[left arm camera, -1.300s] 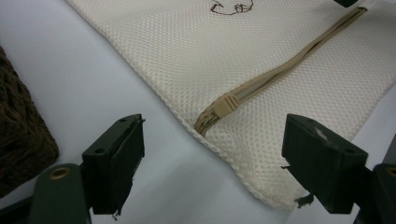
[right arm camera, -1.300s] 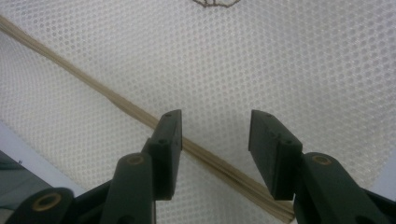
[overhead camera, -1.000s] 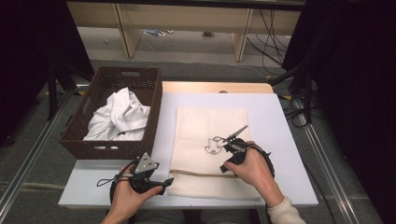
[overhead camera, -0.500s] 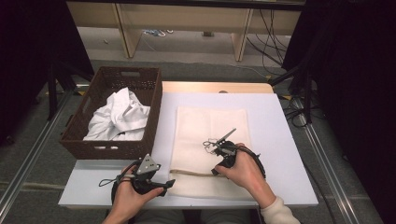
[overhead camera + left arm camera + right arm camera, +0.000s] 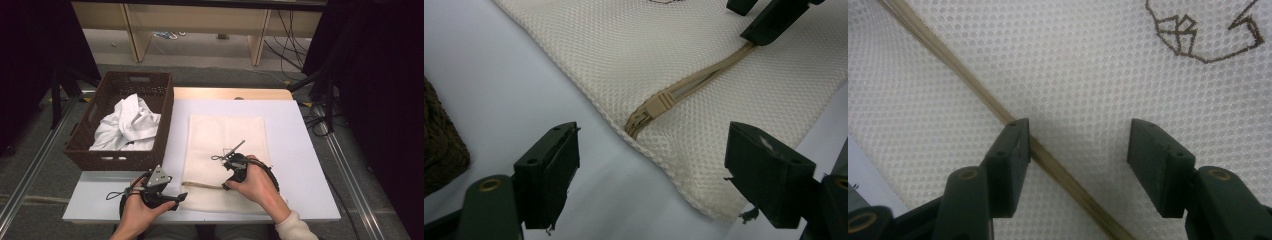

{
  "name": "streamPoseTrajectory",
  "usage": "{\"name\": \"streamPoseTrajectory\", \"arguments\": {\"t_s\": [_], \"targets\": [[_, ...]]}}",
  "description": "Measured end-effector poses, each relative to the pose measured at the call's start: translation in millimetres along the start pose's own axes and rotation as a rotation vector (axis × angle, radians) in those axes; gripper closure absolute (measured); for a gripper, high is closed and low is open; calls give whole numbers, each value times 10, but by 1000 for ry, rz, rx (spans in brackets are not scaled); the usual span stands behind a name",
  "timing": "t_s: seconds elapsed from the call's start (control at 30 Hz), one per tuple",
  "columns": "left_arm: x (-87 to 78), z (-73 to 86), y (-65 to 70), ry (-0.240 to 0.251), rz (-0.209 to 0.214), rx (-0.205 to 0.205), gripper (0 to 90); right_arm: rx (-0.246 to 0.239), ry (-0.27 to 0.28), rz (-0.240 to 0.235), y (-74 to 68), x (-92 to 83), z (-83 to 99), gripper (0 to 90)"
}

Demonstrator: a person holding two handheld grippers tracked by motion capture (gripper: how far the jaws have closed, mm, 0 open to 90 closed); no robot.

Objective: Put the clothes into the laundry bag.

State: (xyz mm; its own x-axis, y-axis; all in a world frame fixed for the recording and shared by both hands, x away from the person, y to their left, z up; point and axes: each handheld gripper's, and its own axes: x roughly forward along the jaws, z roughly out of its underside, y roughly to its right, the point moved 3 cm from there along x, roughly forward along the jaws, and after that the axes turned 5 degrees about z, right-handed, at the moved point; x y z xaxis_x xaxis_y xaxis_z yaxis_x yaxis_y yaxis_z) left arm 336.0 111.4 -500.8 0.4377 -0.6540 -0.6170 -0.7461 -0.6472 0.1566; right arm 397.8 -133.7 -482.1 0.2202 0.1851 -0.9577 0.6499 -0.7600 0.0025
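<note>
A cream mesh bag (image 5: pixel 225 135) lies flat on the white table (image 5: pixel 300 150), with a tan zipper (image 5: pixel 202 186) running along its near edge. My right gripper (image 5: pixel 226 186) points down at the bag. Its jaws have just been opening, and it (image 5: pixel 1079 132) now stands open. The zipper (image 5: pixel 948 65) passes under one jaw and nothing is held between them. My left gripper (image 5: pixel 180 198) rests at the front left of the table. It (image 5: pixel 651 145) is open and faces the zipper pull (image 5: pixel 658 104) at the bag's corner without touching it.
A brown wicker basket (image 5: pixel 120 150) holding crumpled white cloth (image 5: pixel 127 125) stands at the table's left, close to my left hand. A dark stitched drawing (image 5: pixel 1198 35) marks the middle of the bag. Bare table lies to the right of the bag.
My right gripper has moved toward the near edge of the bag and a little lower, onto the zipper line. The left gripper has stayed where it was.
</note>
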Motion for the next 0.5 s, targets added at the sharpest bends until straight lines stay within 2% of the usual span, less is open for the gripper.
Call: {"name": "streamPoseTrajectory", "arguments": {"t_s": [0.13, 0.2, 0.27, 0.5], "targets": [[5, 1, 5, 4, 8, -4, 218, -24, 6, 2, 4, 12, -11, 431], [6, 3, 4, 2, 8, -3, 218, -15, 0, 2, -8, 19, -11, 433], [4, 3, 6, -1, 10, -7, 218, -37, 8, 5, 11, 31, -17, 435], [8, 5, 7, -2, 7, -5, 218, -46, 5, 11, 10, 61, -14, 435]]}}
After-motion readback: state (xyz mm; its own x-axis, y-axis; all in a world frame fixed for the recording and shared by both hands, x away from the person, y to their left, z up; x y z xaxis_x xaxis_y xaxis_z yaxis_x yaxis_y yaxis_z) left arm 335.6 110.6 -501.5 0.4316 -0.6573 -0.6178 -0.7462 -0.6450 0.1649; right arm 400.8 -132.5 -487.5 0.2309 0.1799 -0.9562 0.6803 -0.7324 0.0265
